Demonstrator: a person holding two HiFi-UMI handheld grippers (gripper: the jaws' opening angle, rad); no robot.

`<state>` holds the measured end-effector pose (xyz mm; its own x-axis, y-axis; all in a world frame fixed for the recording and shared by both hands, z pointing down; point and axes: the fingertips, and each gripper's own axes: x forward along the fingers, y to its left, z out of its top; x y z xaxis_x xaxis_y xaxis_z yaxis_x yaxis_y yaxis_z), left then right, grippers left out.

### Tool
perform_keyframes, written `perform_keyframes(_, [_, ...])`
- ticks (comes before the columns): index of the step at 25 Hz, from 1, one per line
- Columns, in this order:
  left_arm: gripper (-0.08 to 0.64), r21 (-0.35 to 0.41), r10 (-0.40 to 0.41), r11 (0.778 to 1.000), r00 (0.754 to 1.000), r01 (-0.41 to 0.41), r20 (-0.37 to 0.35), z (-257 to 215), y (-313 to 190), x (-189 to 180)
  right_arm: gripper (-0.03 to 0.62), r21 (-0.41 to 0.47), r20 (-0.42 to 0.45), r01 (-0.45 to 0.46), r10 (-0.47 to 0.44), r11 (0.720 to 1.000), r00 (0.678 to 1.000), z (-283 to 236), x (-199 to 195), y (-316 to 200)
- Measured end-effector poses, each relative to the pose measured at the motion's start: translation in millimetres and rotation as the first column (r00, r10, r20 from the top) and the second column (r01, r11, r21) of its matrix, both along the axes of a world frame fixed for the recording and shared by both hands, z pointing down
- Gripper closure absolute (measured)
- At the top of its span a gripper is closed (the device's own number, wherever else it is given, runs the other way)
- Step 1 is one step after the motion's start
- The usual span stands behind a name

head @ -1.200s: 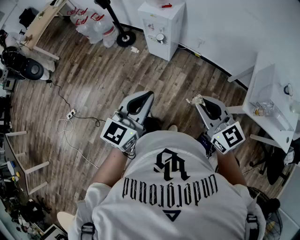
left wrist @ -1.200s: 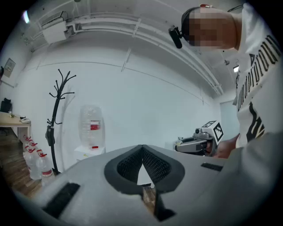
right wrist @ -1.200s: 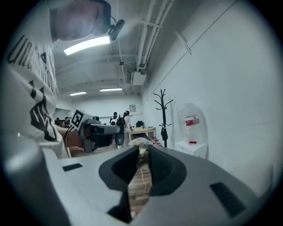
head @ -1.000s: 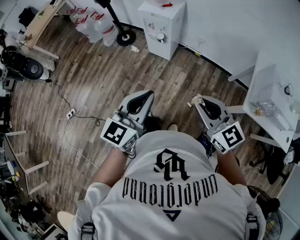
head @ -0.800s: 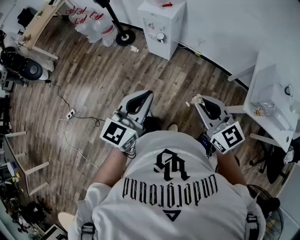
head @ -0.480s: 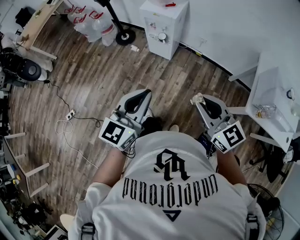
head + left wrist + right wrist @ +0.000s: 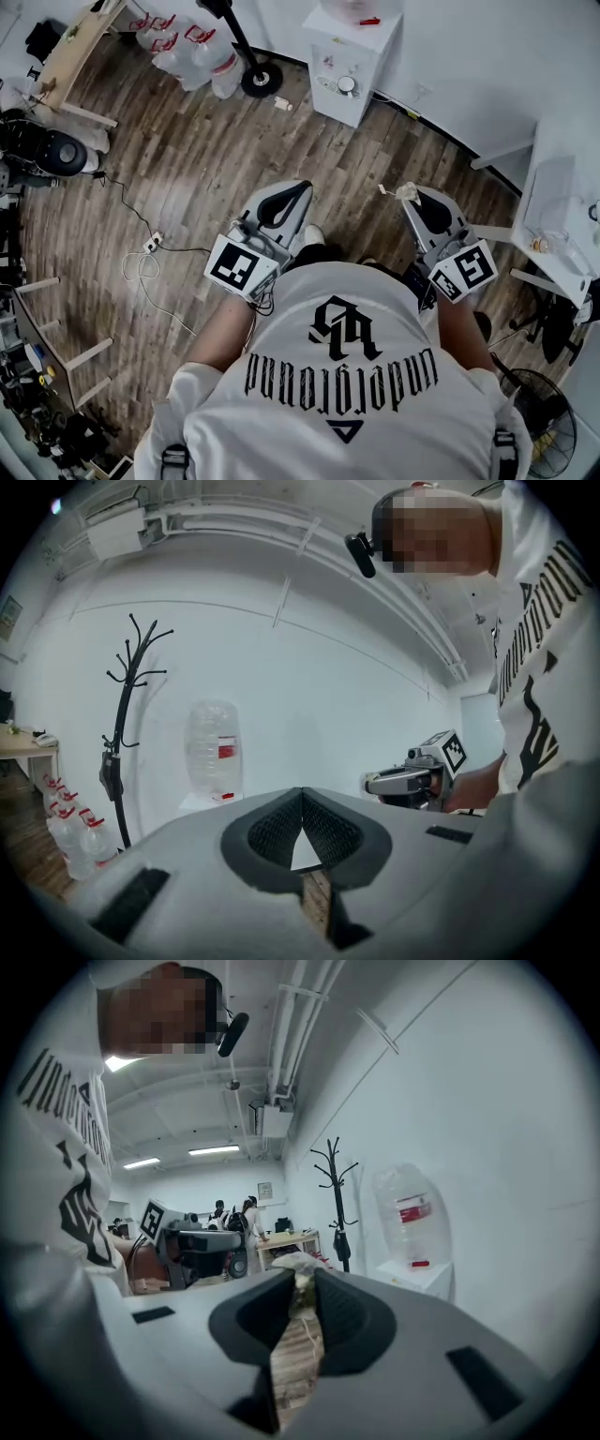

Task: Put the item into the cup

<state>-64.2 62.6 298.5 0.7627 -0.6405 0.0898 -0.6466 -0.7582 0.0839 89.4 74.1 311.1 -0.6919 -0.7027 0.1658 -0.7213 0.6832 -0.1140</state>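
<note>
In the head view my right gripper is held in front of the person over the wooden floor. It is shut on a small pale crumpled item. The right gripper view shows that item pinched between the dark pads at the jaw tips. My left gripper hangs level with it to the left, jaws shut with nothing between them. A clear glass-like cup stands on the white table at the far right, well away from both grippers.
A white water dispenser stands against the back wall, with a coat stand base and several water bottles to its left. A cable and power strip lie on the floor at left. A fan sits at lower right.
The head view has shifted, so the dispenser and the white table sit further right in the picture. Both grippers keep the same pose, the right one still shut on the item.
</note>
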Motion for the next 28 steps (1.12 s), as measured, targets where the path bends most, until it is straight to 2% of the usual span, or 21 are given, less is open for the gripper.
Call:
perform_keyframes(6, [0.555, -0.011, 0.035, 0.999, 0.999, -0.035, 0.009, 1.7, -31.4, -22.5, 0.529, -0.009, -0.008, -0.039, 0.039, 0.999, 0.999, 0.7, -24.9, -32.4])
perform_keyframes(13, [0.555, -0.023, 0.022, 1.0, 1.0, -0.022, 0.015, 4.6, -72.6, -28.2, 0.529, -0.029, -0.009, -0.034, 0.033, 0.999, 0.999, 10.5, -30.6, -71.9])
perform_keyframes(20, [0.555, -0.023, -0.024, 0.999, 0.999, 0.024, 0.034, 10.3, -123.7, -21.4, 0.529, -0.048, 0.004, 0.01, -0.01, 0.999, 1.0, 22.3, -25.7, -120.6])
perform_keyframes(28, [0.555, -0.031, -0.035, 0.999, 0.998, 0.036, 0.047, 22.0, -183.9, 8.7, 0.528, -0.064, 0.019, 0.047, -0.046, 0.997, 0.999, 31.4, -6.9, -173.8])
